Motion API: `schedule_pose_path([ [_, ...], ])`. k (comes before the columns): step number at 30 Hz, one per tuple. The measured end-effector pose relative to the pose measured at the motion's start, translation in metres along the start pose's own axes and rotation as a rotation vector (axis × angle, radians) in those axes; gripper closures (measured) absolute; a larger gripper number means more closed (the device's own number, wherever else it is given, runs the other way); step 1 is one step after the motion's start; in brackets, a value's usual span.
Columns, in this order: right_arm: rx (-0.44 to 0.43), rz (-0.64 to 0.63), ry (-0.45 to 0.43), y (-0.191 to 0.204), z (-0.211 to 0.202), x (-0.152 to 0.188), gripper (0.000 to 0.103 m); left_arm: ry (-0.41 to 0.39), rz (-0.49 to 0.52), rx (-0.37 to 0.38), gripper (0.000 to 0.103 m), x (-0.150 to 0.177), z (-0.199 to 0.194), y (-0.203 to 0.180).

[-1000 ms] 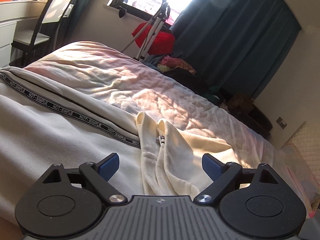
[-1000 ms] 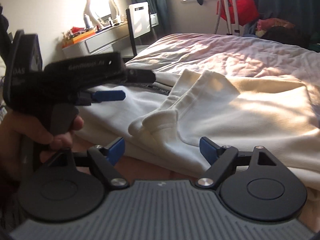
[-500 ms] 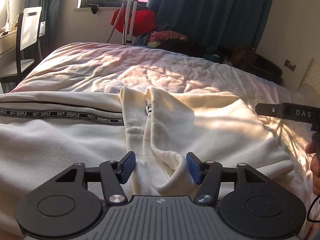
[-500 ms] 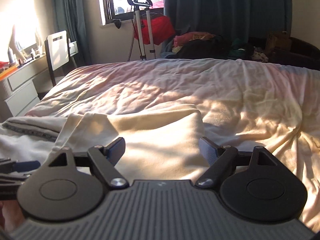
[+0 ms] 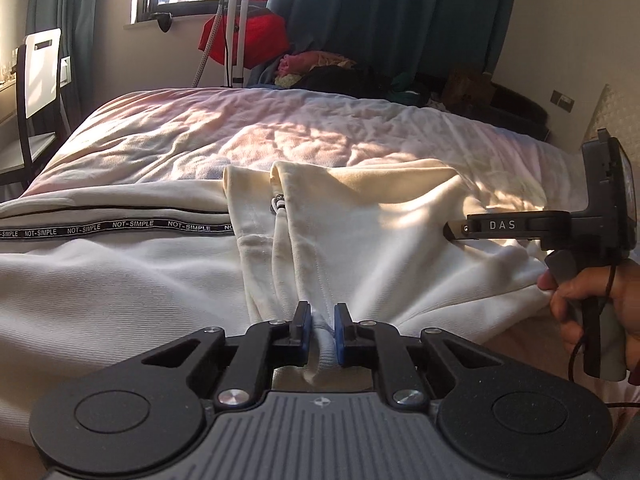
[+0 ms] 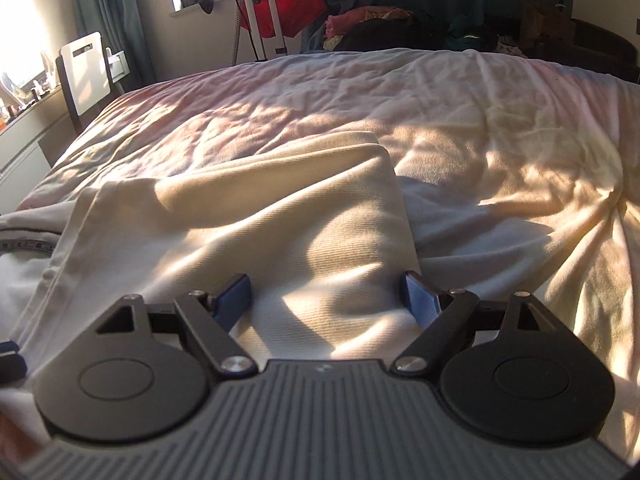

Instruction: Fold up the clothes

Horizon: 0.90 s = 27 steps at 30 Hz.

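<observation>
Left tongs [image 5: 321,330] pinch the cream garment's [image 5: 360,232] near hem on the bed [image 6: 480,120]; right tongs [image 6: 327,300] stand wide over it

1. The left gripper [image 5: 321,330] is pinching a bunched fold of the cream garment [image 5: 360,240] at its near edge, blue pads pressing in from both sides.
2. The garment is lying spread on the bed [image 5: 280,132], its zipper pull [image 5: 278,204] showing between two upright collar flaps.
3. A white garment [image 5: 120,280] with a black "NOT-SIMPLE" band [image 5: 120,226] is lying to the left, tucked under the cream one.
4. At the right edge, the right gripper [image 5: 450,232] is reaching in over the cream cloth, a hand [image 5: 600,304] gripping its handle.
5. Sunlight is falling across the sheets; a chair [image 5: 36,80] is standing far left.
</observation>
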State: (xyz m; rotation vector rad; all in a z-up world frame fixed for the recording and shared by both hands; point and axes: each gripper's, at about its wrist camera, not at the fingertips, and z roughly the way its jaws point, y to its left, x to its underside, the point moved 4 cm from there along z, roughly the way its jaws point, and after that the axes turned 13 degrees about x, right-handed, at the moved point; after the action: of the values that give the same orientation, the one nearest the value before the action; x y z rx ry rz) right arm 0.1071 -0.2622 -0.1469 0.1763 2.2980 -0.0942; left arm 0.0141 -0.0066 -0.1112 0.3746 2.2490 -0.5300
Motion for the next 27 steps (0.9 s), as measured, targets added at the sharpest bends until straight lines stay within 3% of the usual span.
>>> schedule_pose_path([
  [6, -0.052, -0.036, -0.074, 0.021, -0.029, -0.019, 0.02, -0.023, -0.017, 0.027, 0.088, -0.007, 0.0, 0.001],
  [10, -0.173, -0.101, -0.088, 0.066, -0.035, -0.043, 0.025, -0.017, -0.042, 0.056, 0.086, -0.005, 0.005, 0.008],
  [13, -0.246, -0.12, -0.017, 0.11, -0.017, -0.059, 0.035, -0.002, -0.074, 0.083, 0.081, -0.002, 0.009, 0.016],
  [17, -0.33, -0.107, 0.084, 0.163, 0.014, -0.067, 0.04, -0.029, -0.128, 0.156, 0.074, -0.002, 0.006, 0.027],
  [20, -0.267, -0.144, 0.111, 0.188, 0.035, -0.061, 0.056, -0.029, -0.122, 0.186, 0.075, -0.002, 0.013, 0.035],
  [22, -0.217, -0.146, 0.129, 0.194, 0.048, -0.055, 0.072, -0.037, -0.095, 0.201, 0.076, -0.005, 0.017, 0.038],
  [24, -0.203, -0.131, 0.136, 0.192, 0.054, -0.052, 0.075, -0.037, -0.091, 0.218, 0.086, -0.009, 0.021, 0.042],
  [25, -0.206, -0.13, 0.122, 0.192, 0.052, -0.054, 0.084, -0.037, -0.088, 0.226, 0.09, -0.011, 0.023, 0.044],
  [27, -0.205, -0.143, 0.087, 0.194, 0.046, -0.058, 0.09, -0.044, -0.094, 0.237, 0.092, -0.013, 0.022, 0.044],
])
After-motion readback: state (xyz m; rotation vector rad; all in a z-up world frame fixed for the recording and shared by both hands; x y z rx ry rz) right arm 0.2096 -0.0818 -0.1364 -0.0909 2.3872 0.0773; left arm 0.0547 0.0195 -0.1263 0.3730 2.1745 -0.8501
